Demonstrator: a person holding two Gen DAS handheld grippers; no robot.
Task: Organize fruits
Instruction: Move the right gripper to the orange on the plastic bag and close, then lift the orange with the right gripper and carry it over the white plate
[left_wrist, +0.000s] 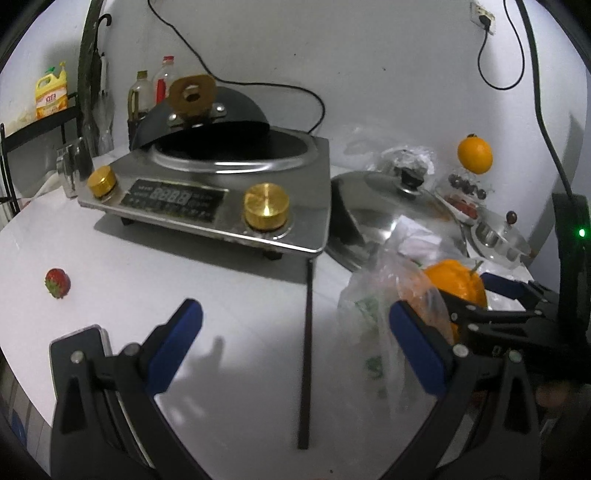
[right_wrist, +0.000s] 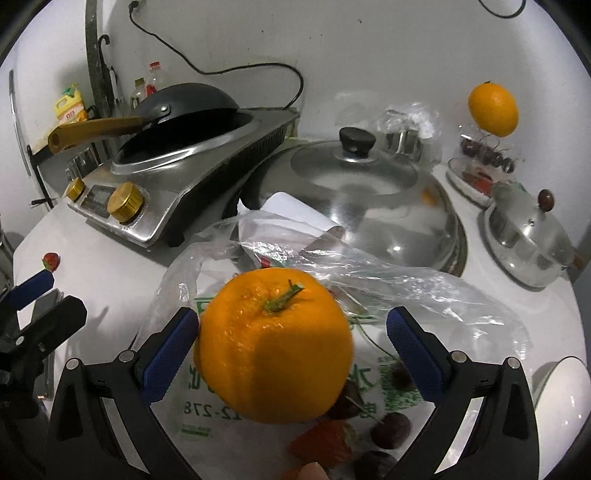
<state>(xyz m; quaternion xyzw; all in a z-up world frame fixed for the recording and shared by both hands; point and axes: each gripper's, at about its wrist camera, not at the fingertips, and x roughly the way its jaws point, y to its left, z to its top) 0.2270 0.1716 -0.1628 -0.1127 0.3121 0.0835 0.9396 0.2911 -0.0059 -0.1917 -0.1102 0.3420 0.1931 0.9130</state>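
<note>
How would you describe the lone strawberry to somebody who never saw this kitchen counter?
Find the silver induction cooker with two gold knobs. On the bare white counter in front of its left corner lies one strawberry. It is red with green leaves and lies alone, far from the fruits on the plastic bag.

Strawberry (left_wrist: 58, 283) left of cooker (left_wrist: 207, 192); lid (left_wrist: 395, 218) right; bag (left_wrist: 384, 314) before lid.
</note>
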